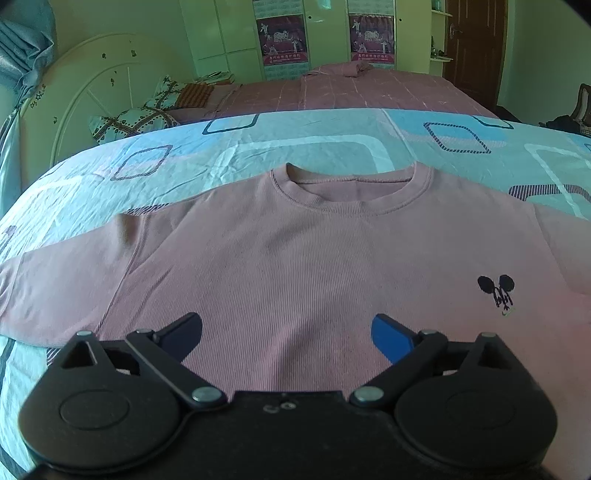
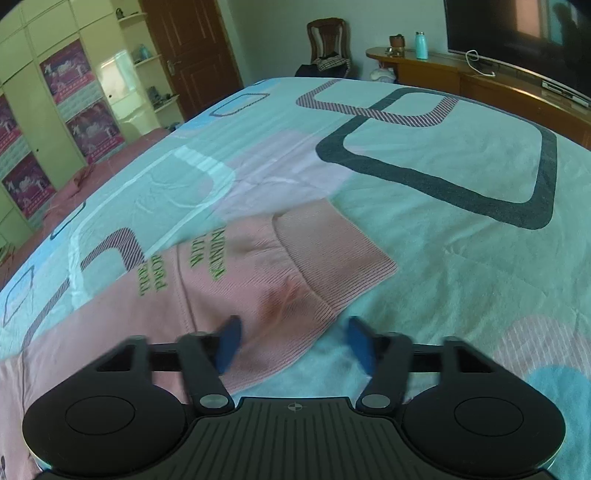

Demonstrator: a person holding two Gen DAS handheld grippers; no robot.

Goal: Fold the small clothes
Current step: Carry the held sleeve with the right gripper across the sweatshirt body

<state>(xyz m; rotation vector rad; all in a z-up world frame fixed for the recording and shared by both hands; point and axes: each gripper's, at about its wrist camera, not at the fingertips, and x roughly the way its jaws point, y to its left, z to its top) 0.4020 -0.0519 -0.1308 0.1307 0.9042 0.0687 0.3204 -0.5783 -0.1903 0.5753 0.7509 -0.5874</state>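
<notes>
- Our left gripper (image 1: 286, 334) points down at a slant over the chest of the pink sweatshirt (image 1: 295, 258). Its jaws are spread wide, with only flat fabric showing in the gap and nothing pinched.
- Our right gripper (image 2: 293, 341) is angled down too, over the end of a sleeve. Its jaws are partway apart and blurry. The ribbed cuff (image 2: 332, 258) sits just ahead of them and sleeve fabric lies in the gap, but we don't see the blue pads pressing on it, so no grip.
- No boxes or baskets in sight, so nothing to say on that front.
- The sweatshirt lies spread face up on the bed (image 1: 332, 144), neck hole away from us in the left view and sleeves out to both sides. There's a small black mouse-ears logo (image 1: 496, 291) on the chest and green lettering (image 2: 207, 254) on the sleeve.
- The bedsheet (image 2: 443, 240) is teal and light blue with rounded squares, a bit wrinkled.
- Around the room: a second bed with a pink cover (image 1: 369, 92), a white headboard (image 1: 96, 96), green cupboards with posters (image 1: 282, 40), a brown door (image 2: 192, 48), a wooden chair (image 2: 328, 40), and a TV (image 2: 517, 33) on a low wooden cabinet (image 2: 461, 74) with a teal bottle (image 2: 421, 45).
</notes>
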